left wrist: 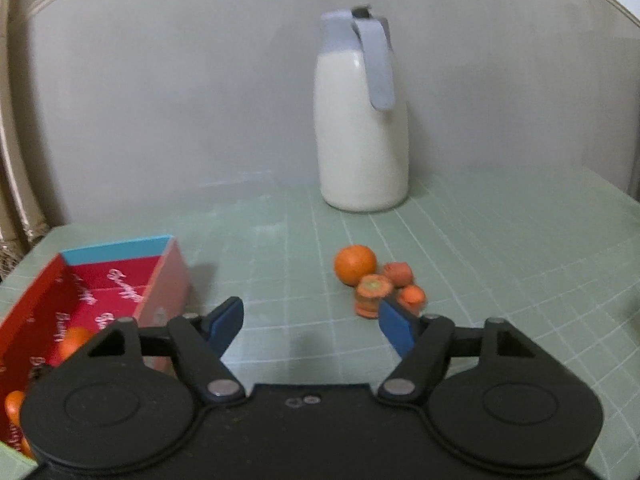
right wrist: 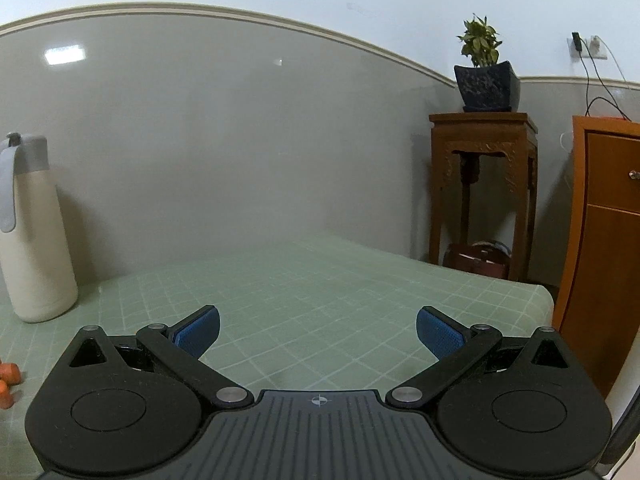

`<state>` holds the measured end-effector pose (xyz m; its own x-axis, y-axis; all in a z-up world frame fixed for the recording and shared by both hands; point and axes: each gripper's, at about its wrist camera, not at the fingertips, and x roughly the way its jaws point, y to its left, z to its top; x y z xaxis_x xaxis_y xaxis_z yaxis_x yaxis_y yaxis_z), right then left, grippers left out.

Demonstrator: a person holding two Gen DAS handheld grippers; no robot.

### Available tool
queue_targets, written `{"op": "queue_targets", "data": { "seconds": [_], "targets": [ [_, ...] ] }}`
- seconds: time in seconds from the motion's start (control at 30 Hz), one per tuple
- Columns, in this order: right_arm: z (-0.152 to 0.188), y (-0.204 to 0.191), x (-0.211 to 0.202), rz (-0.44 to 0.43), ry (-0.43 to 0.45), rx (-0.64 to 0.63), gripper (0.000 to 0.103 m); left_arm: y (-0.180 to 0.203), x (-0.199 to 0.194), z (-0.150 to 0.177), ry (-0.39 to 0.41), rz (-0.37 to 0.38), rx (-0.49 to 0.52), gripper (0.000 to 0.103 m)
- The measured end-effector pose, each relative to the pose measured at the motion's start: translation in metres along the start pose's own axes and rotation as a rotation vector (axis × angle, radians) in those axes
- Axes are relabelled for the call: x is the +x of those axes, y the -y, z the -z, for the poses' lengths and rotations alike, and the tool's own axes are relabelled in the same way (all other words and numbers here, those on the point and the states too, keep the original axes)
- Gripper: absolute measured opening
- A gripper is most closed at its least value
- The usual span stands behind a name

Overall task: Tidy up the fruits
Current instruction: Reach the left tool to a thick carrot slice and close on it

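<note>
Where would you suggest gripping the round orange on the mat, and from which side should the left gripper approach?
Probably across the widest middle of the round orange, coming from its open left-front side. It is a smooth ball, so any diameter works, but the cut orange pieces crowd its right and near side. The left gripper is open and wide enough to straddle it.

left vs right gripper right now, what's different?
The left gripper faces the fruit pile, its right pad close beside a cut piece; the right gripper faces only bare green mat. The left gripper has the red box beside it; the right gripper has no box in its view. The left view is blurred, the right sharp. Both are open, holding nothing, with blue pads.
</note>
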<state>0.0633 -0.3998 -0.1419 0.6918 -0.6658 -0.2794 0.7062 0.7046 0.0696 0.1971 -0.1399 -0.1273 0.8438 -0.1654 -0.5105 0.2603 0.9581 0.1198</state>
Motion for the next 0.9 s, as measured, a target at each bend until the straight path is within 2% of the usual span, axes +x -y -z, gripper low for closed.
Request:
{"op": "queue_targets", "data": {
  "seconds": [0.13, 0.27, 0.63, 0.7, 0.83, 0.9],
  "targets": [
    [-0.001, 0.006, -0.001, -0.002, 0.005, 0.003, 0.103, 0.009, 0.018, -0.001, -0.038, 0.013, 0.018, 0.059],
    [-0.003, 0.011, 0.0, -0.001, 0.008, 0.018, 0.103, 0.017, 0.033, -0.001, -0.062, 0.017, 0.027, 0.059],
    [-0.006, 0.013, -0.006, 0.032, 0.028, 0.041, 0.103, 0.033, 0.067, -0.002, -0.114, 0.061, 0.04, 0.038],
    [-0.007, 0.014, -0.006, 0.022, 0.021, 0.053, 0.103, 0.033, 0.069, -0.003, -0.112, 0.064, 0.041, 0.037],
    [-0.009, 0.014, -0.006, 0.006, 0.016, 0.055, 0.103, 0.036, 0.072, -0.005, -0.107, 0.075, 0.043, 0.026],
    [-0.011, 0.014, -0.006, -0.006, 0.016, 0.058, 0.103, 0.037, 0.072, -0.004, -0.103, 0.072, 0.043, 0.025]
  ]
}}
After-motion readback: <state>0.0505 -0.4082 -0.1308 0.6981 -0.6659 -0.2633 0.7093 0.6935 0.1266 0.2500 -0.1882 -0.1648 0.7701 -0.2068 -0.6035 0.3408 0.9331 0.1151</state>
